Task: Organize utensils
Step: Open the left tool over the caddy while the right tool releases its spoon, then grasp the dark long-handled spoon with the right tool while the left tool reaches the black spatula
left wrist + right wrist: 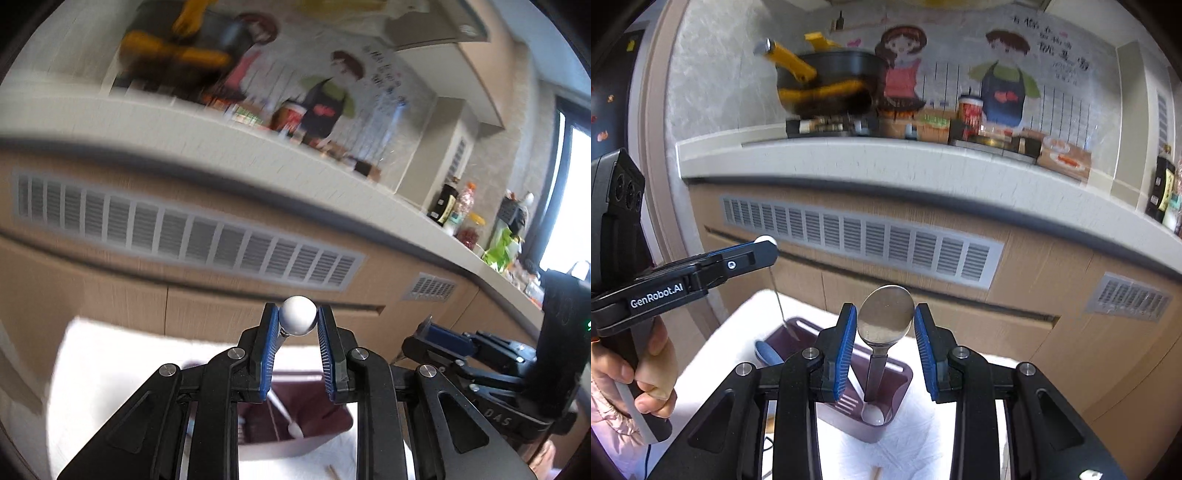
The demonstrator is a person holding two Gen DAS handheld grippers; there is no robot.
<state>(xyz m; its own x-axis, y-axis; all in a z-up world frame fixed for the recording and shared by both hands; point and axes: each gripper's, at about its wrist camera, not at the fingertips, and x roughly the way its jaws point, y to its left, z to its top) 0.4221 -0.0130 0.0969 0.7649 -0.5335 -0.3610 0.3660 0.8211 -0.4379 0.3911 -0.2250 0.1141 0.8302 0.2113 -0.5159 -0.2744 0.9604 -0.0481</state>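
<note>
Utensils are split between the two grippers and a dark purple caddy (882, 384) that stands on a white cloth (916, 443) over the table. A metal spoon (885, 317) stands upright between the blue pads of the right gripper (885, 321), bowl up and facing the camera; its handle runs down toward the caddy, and whether the pads actually press on it cannot be told, since a gap shows on both sides of the bowl. The left gripper (297, 321) has its fingers (271, 332) narrowed on the round white end (297, 320) of a thin metal utensil, whose slim shaft slants down and away below the pads. In the right wrist view that same left gripper (764, 251) enters from the left, held by a hand (646, 373) with a pink sleeve, the thin shaft (781, 306) hanging from its tip to the far left corner of the caddy. Inside the caddy lie a white spoon (873, 413) at the near end and a blue spoon-like piece (768, 352) at its left edge. Beyond the table runs a beige cabinet front (1052, 295) with grey vent grilles (864, 240), and above it a pale counter ledge (886, 162) backed by a cartoon kitchen mural (997, 85), blurred.
</note>
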